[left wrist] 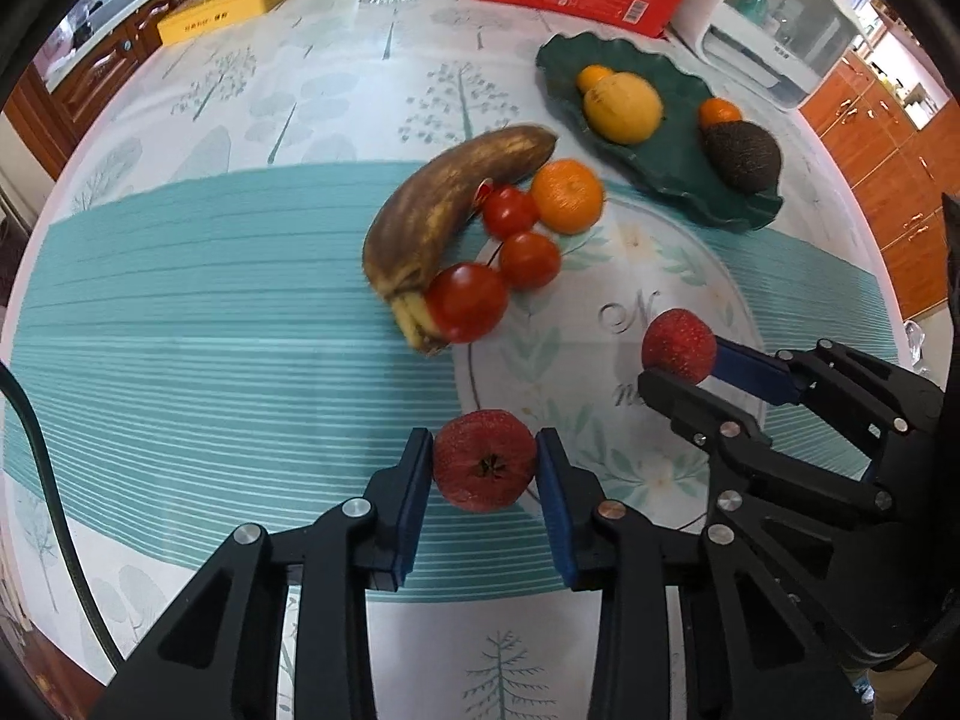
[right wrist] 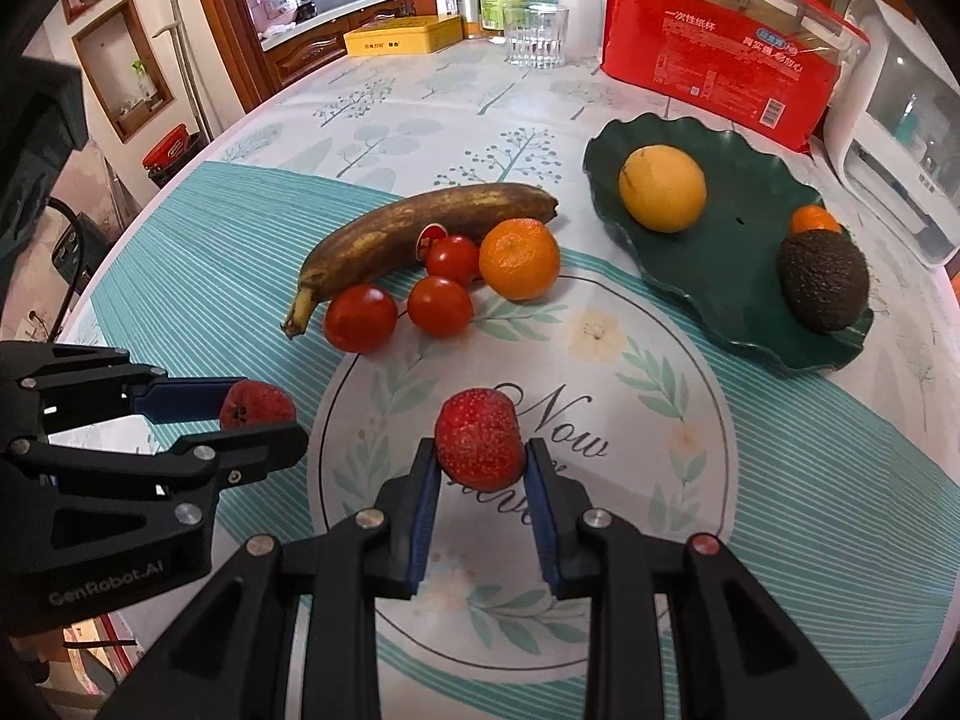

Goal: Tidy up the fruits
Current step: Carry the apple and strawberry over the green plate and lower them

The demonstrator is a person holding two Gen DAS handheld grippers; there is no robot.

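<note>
Left wrist view: the left tool (left wrist: 485,461) is clamped on a red hawthorn fruit (left wrist: 485,461) at 6 o'clock, above the tabletop (left wrist: 210,300). At 3 o'clock the right tool (left wrist: 681,354) grips a second red fruit (left wrist: 678,345).

Right wrist view: that second red fruit (right wrist: 479,439) sits pinched at centre; the green plate (right wrist: 738,276) lies at 2 o'clock, the banana (right wrist: 414,231) at 11 o'clock.

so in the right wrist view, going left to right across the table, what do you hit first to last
left gripper with its red fruit → banana → orange → yellow fruit on the green plate → avocado → white appliance
</note>
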